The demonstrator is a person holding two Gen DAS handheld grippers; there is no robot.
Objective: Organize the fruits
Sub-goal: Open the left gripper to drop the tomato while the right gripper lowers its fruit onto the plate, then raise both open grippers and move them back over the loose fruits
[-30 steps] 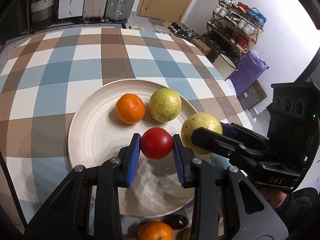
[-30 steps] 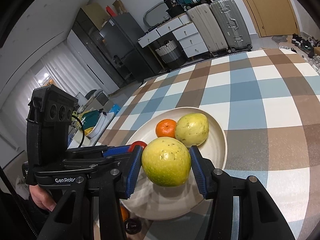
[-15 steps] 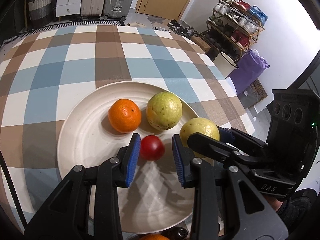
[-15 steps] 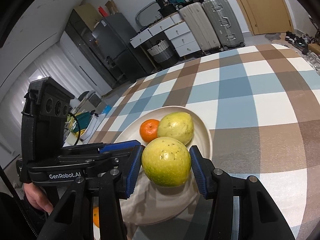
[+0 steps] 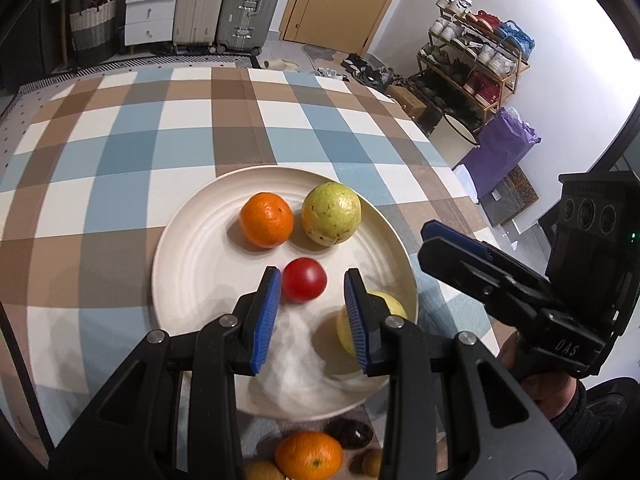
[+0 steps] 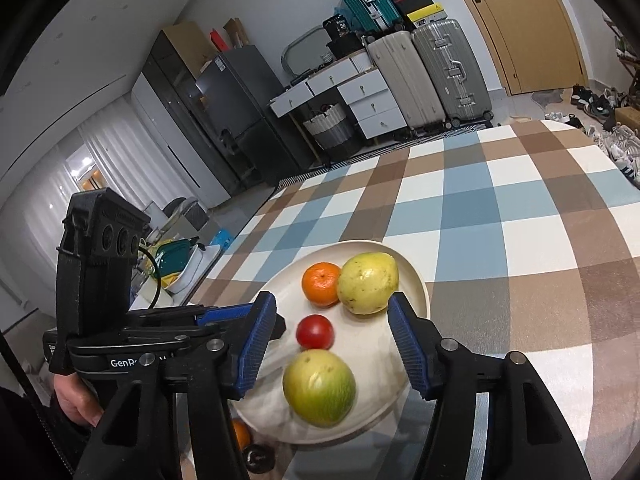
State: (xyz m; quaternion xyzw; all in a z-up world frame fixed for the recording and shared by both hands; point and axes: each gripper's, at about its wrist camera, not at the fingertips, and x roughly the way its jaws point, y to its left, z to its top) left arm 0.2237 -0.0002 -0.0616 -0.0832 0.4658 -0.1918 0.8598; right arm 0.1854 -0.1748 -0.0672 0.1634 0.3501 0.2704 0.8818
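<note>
Both the left gripper and right gripper are black angular plastic with silver screws and ribbed blue pads, white "DAS" and "GenRobot" lettering on their bodies, bare-skinned hands in dark sleeves behind

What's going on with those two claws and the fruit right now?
Left gripper open, right gripper open. Four fruits on plate. More fruit off plate. Nothing blocking.
</note>
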